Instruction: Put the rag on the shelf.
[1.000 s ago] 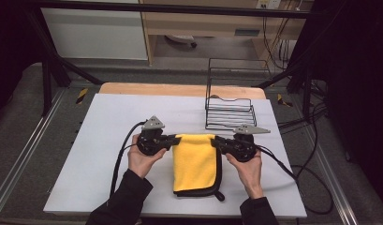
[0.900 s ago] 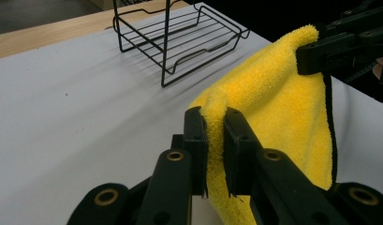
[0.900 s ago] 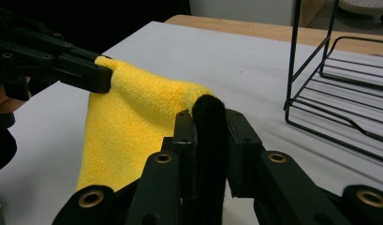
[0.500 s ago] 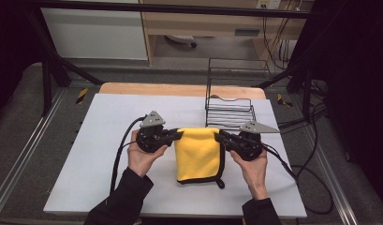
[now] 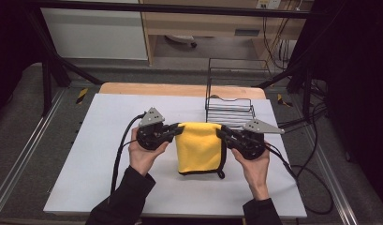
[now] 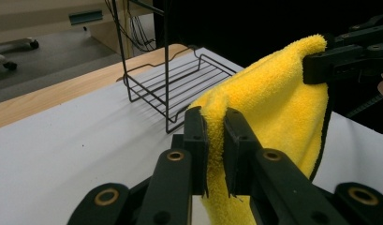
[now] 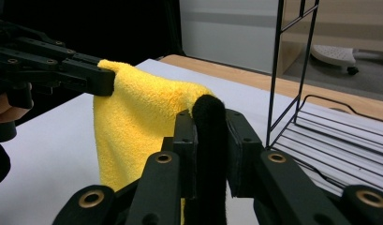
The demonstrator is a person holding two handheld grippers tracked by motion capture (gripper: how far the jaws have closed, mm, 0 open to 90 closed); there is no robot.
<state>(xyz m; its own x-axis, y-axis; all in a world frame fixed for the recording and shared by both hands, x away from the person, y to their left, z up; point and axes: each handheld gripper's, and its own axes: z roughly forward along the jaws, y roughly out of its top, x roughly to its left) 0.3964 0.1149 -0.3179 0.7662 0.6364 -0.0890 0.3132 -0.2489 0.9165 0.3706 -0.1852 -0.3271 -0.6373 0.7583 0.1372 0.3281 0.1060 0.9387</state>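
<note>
Both hands have come up off the white table (image 5: pixel 86 154), carrying the yellow cloth (image 5: pixel 198 147) with them. A second ago it lay flat with its lower end toward six o'clock; now its top edge is stretched between the left gripper (image 5: pixel 179 131) and the right gripper (image 5: pixel 220 133), and the rest hangs shorter below, toward twelve o'clock.

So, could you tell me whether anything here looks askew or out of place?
Nothing stands out. Each claw, left and right, grips a top corner of the cloth, which hangs evenly; the rack stands upright.
</note>
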